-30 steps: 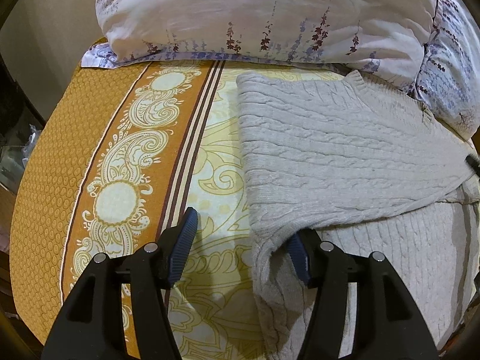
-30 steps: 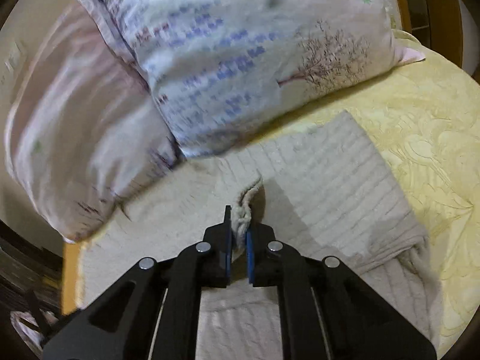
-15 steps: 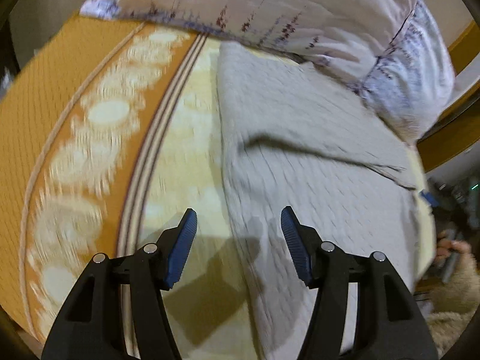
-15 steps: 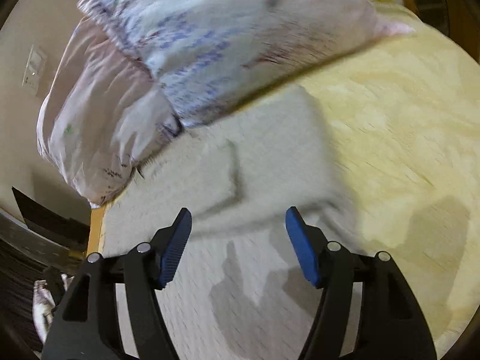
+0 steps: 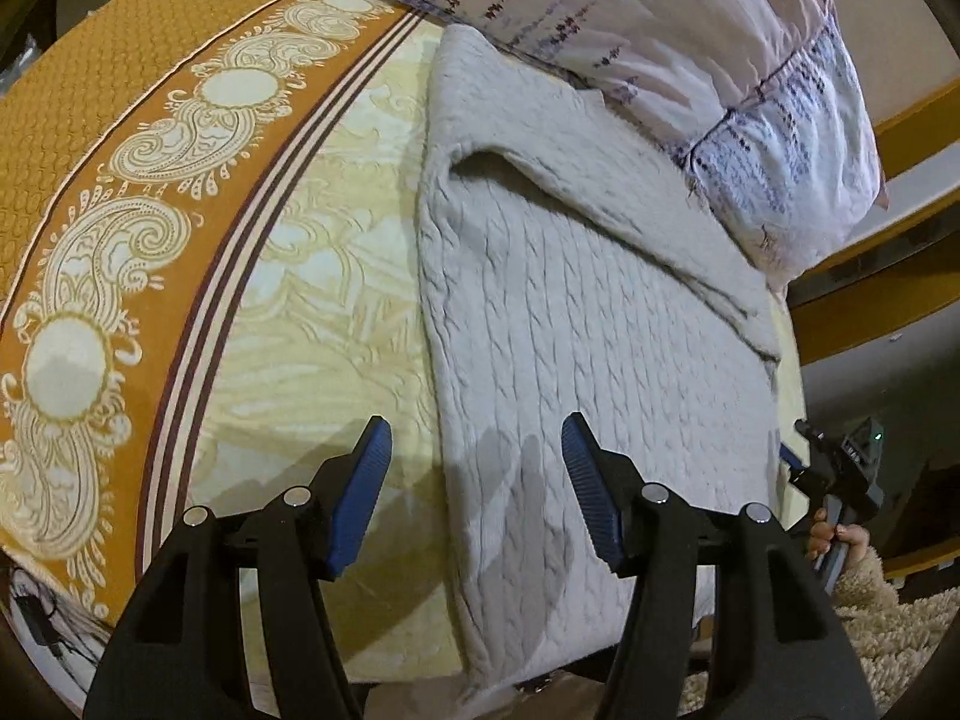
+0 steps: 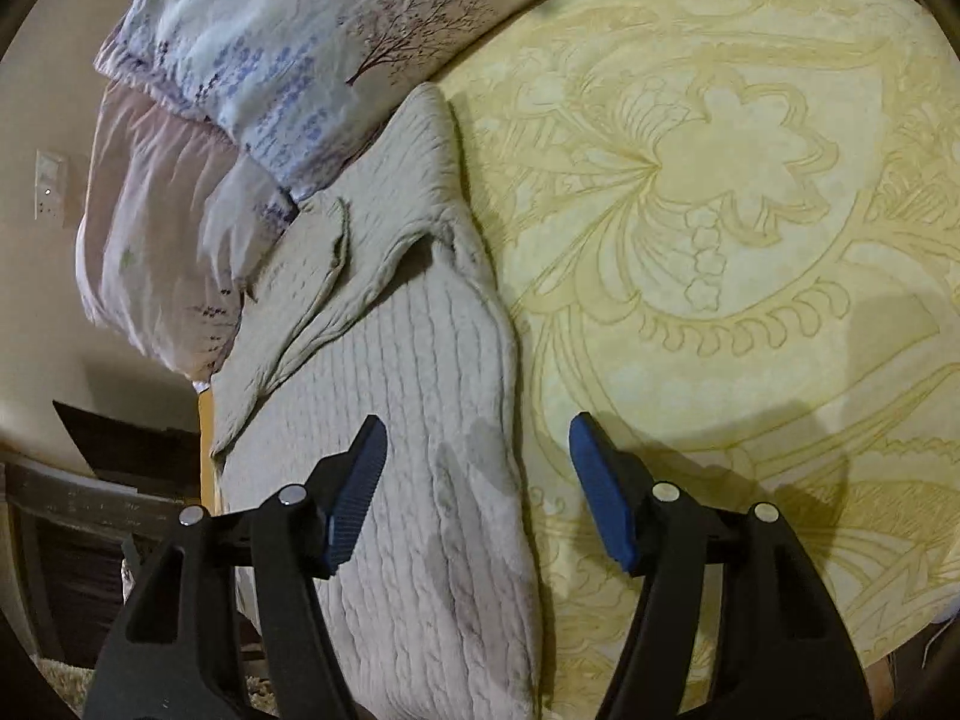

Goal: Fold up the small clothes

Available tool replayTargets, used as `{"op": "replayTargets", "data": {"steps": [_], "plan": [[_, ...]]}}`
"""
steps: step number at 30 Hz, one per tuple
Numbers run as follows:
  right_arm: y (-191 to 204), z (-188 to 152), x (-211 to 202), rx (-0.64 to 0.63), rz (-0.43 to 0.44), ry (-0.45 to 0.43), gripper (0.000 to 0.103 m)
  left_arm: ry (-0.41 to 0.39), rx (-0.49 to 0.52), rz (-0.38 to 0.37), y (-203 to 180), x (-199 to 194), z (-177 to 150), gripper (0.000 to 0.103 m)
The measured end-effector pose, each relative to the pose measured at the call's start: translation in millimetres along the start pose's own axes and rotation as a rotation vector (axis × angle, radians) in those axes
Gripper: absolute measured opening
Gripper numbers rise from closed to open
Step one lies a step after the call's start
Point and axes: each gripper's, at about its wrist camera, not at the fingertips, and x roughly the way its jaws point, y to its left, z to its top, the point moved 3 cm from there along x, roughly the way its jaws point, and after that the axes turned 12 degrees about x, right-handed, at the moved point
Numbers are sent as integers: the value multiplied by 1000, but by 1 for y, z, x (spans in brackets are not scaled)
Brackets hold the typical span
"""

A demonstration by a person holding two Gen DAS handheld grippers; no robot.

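Note:
A light grey cable-knit sweater (image 5: 576, 324) lies flat on the bed, folded lengthwise, with a sleeve laid across its upper part. My left gripper (image 5: 474, 492) is open and empty, hovering over the sweater's near left edge. In the right wrist view the same sweater (image 6: 420, 396) runs from the pillows toward me. My right gripper (image 6: 477, 489) is open and empty above the sweater's near right edge. The other gripper (image 5: 840, 480) shows at the far right of the left wrist view, held by a hand.
The bed has a yellow patterned cover (image 6: 720, 240) with an orange paisley border (image 5: 120, 210). Floral pillows (image 5: 690, 30) lie behind the sweater, also in the right wrist view (image 6: 270, 60). A shaggy beige rug (image 5: 900, 630) lies beside the bed.
My right gripper let go of the sweater fold and opened. Both grippers pulled back toward the sweater's near end. The sleeve now lies across the sweater.

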Motion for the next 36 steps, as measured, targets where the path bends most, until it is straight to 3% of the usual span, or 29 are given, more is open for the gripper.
{"op": "replayTargets", "data": {"steps": [6,12,15,17,20,23,27,30,32,35,36], "plan": [[3,-11,8,-29,63,113,64,62,-2,-23,-12,2,-9,74],[3,-36,18,-37,159,266,65,103,-47,-118,-23,3,-30,74],[0,-51,22,-47,196,343,64,131,-34,-109,-32,1,-42,74],[-2,-61,25,-55,206,392,60,156,-17,-93,-37,0,-49,74],[-6,-72,28,-55,212,452,49,194,-28,-143,-44,1,-59,74],[-8,-84,30,-58,219,501,45,204,-33,-164,-50,3,-65,74],[-3,-101,34,-78,213,572,43,249,-72,-225,-55,7,-75,58],[0,-111,37,-93,204,615,42,275,-70,-214,-57,9,-78,47],[3,-116,37,-129,187,624,27,284,-94,-203,-53,11,-77,36],[14,-113,32,-180,200,596,13,287,-104,-201,-50,9,-75,9],[19,-111,30,-197,209,577,11,284,-98,-196,-50,7,-74,8]]}}
